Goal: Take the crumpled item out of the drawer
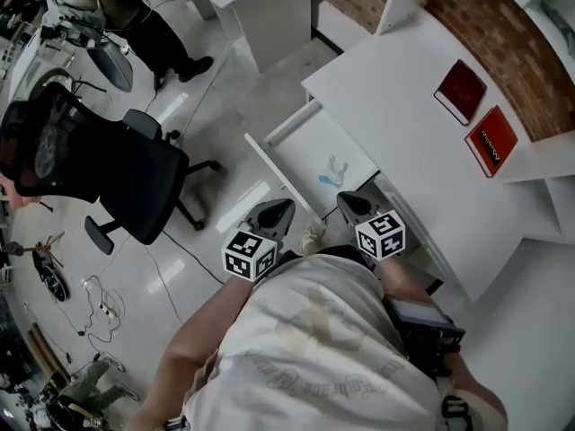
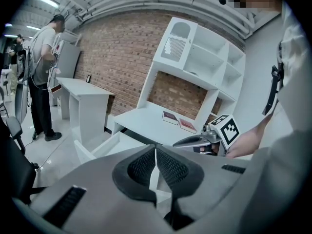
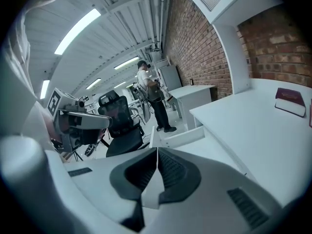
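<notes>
The white drawer [image 1: 269, 162] stands pulled out from under the desk [image 1: 395, 124]. In it lies a small crumpled item [image 1: 333, 171], white with a bit of blue, near the drawer's right side. My left gripper [image 1: 285, 205] hovers at the drawer's near end, just outside its front panel, jaws shut and empty. My right gripper [image 1: 342, 197] hangs over the drawer's near right corner, a little short of the crumpled item, also shut on nothing. In the left gripper view the pads [image 2: 168, 167] meet, and the drawer [image 2: 97, 147] lies ahead. The right gripper view shows the pads [image 3: 170, 168] together.
Two red books [image 1: 460, 90] [image 1: 491, 139] lie on the desk by the brick wall. A black office chair [image 1: 117, 164] stands left of the drawer. Another person [image 1: 144, 16] stands farther off on the floor. Cables [image 1: 99, 303] trail over the floor at lower left.
</notes>
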`<action>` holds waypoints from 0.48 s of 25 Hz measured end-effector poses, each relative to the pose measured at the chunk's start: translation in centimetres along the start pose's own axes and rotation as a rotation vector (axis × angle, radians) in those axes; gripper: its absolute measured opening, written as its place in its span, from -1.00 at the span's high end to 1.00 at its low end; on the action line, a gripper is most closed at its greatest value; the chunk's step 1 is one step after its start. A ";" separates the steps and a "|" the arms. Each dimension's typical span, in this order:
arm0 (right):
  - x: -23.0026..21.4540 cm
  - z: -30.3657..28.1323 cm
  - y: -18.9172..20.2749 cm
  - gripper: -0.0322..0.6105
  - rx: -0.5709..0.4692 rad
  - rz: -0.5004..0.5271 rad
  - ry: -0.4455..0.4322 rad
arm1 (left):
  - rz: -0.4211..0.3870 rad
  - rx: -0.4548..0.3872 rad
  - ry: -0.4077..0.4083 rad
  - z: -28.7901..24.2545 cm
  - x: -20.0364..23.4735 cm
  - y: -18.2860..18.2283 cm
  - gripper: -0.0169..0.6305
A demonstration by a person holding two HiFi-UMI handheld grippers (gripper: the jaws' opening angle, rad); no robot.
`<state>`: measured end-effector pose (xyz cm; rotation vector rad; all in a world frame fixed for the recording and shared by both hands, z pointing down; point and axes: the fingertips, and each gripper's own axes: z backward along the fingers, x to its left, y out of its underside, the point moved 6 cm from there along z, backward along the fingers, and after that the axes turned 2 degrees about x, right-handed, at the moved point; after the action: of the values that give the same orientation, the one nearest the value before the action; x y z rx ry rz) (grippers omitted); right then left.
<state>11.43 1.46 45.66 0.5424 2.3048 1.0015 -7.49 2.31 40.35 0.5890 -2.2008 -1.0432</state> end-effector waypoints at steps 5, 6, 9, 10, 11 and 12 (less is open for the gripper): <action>-1.6 -1.4 -0.7 0.82 0.019 0.010 -0.015 | -0.007 0.014 -0.009 -1.5 0.8 -1.5 0.86; -1.9 -1.8 -0.7 0.82 0.024 0.010 -0.016 | -0.004 0.020 -0.010 -1.8 1.0 -1.6 0.86; -2.6 -2.5 -0.4 0.82 0.043 0.011 -0.020 | 0.004 0.041 -0.011 -2.5 1.4 -1.4 0.86; -2.8 -2.8 -0.3 0.82 0.049 0.014 -0.020 | 0.005 0.048 -0.011 -2.8 1.6 -1.3 0.86; -3.0 -3.0 -0.2 0.82 0.055 0.016 -0.020 | 0.005 0.054 -0.011 -3.1 1.7 -1.4 0.86; -3.2 -3.2 -0.1 0.82 0.062 0.018 -0.021 | 0.004 0.059 -0.011 -3.4 1.8 -1.5 0.86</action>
<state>11.81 -2.15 48.45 0.5969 2.3222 0.9310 -6.18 -1.49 41.48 0.6060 -2.2474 -0.9848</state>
